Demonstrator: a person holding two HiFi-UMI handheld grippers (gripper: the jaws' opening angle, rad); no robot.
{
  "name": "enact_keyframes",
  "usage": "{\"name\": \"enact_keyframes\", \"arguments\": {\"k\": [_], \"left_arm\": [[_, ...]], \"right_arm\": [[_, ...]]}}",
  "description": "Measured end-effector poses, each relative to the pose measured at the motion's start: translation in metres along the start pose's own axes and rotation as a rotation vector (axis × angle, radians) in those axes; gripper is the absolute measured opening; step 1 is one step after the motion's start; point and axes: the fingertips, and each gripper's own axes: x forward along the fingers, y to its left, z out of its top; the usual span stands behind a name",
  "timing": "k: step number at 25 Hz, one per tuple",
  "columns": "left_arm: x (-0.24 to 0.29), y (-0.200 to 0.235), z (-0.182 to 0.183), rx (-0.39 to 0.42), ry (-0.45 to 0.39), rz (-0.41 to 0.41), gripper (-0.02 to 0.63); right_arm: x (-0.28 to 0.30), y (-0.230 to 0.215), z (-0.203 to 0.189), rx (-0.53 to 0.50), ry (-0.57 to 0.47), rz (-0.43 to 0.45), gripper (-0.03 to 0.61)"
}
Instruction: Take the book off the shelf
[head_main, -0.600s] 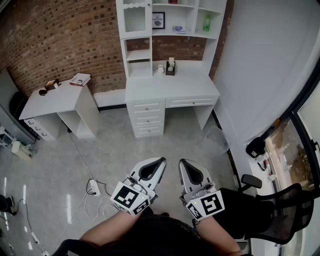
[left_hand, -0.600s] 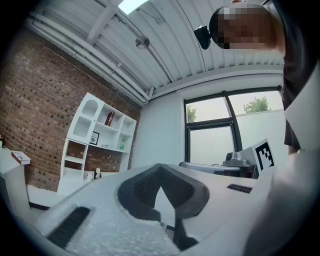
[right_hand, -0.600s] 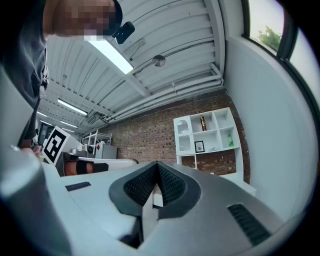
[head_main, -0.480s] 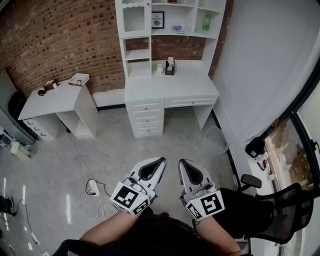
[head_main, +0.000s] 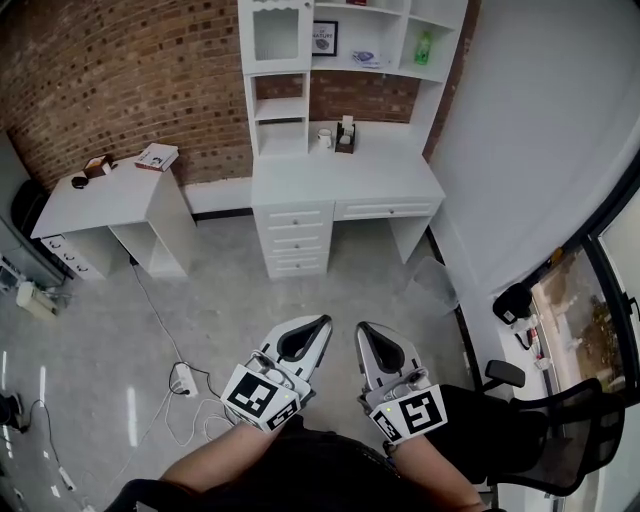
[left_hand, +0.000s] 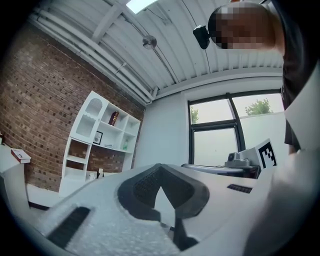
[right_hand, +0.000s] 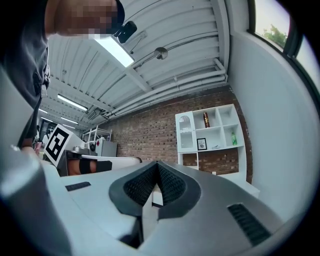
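The left gripper (head_main: 318, 326) and the right gripper (head_main: 365, 331) are side by side close to the body. The fingers of each are pressed together and hold nothing. Their place in the head view matches that of a moment ago. Only the view has lifted a little, so the white desk (head_main: 340, 182) now sits lower in the picture. What I take for the book (head_main: 366, 59) lies flat on the far shelf (head_main: 345, 70), left of the green bottle (head_main: 424, 47). I judge that the approach has hardly begun.
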Motion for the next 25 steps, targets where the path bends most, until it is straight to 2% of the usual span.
{"name": "enact_keyframes", "arguments": {"k": [8,12,15,21,25], "left_arm": [[0.014,0.076,0.007,0.001,0.003,-0.045,0.005],[0.018,0.115,0.020,-0.005,0.003,-0.084,0.005],[0.015,0.138,0.028,0.002,-0.004,-0.113,0.005],[0.017,0.182,0.023,-0.041,0.001,-0.106,0.005],[0.025,0.199,0.019,-0.041,0.007,-0.092,0.005]], "right_arm": [[0.087,-0.001,0.001,0.022,-0.055,-0.004,0.014],[0.132,-0.003,-0.003,0.095,-0.053,-0.032,0.015],[0.157,0.000,-0.008,0.110,-0.034,-0.034,0.015],[0.192,0.004,-0.024,0.088,0.017,-0.036,0.015],[0.206,0.000,-0.029,0.085,0.022,-0.028,0.015]]}}
